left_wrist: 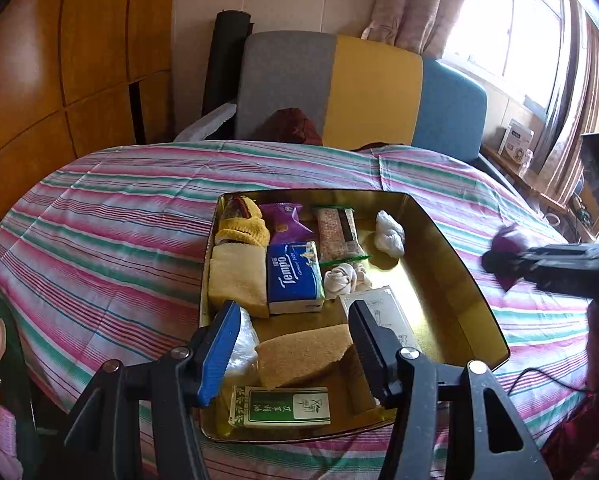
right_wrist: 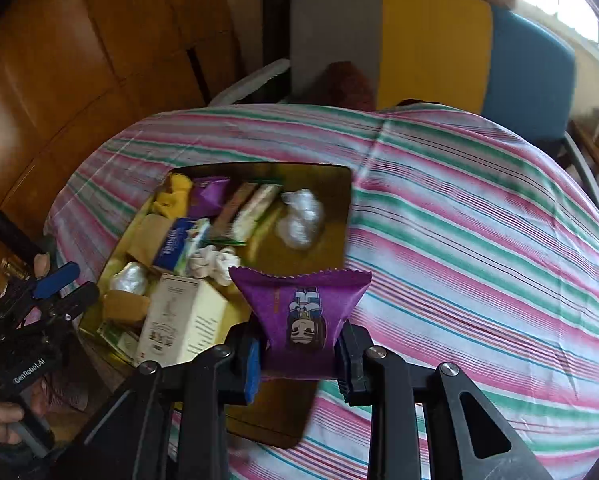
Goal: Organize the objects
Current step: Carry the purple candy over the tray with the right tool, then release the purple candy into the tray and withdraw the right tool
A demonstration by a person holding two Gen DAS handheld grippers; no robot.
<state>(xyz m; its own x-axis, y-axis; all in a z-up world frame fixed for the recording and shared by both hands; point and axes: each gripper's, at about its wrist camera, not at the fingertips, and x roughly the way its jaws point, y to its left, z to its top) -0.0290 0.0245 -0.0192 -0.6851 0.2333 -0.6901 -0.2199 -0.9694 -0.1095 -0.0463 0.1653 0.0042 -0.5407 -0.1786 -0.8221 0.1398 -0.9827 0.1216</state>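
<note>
A gold rectangular metal tray (left_wrist: 451,240) sits on a pink-green striped bedsheet (left_wrist: 111,220); the right tool (right_wrist: 299,354) clamps a purple snack packet (right_wrist: 299,304); the left tool (left_wrist: 291,344) stands apart, empty.

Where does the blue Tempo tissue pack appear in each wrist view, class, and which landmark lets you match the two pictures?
Left wrist view: the blue Tempo tissue pack lies mid-tray, right of the folded yellow cloth.
Right wrist view: the pack sits left of centre, blurred, in the tray's left half.
Shared landmark: the gold tray on the striped sheet.
</note>
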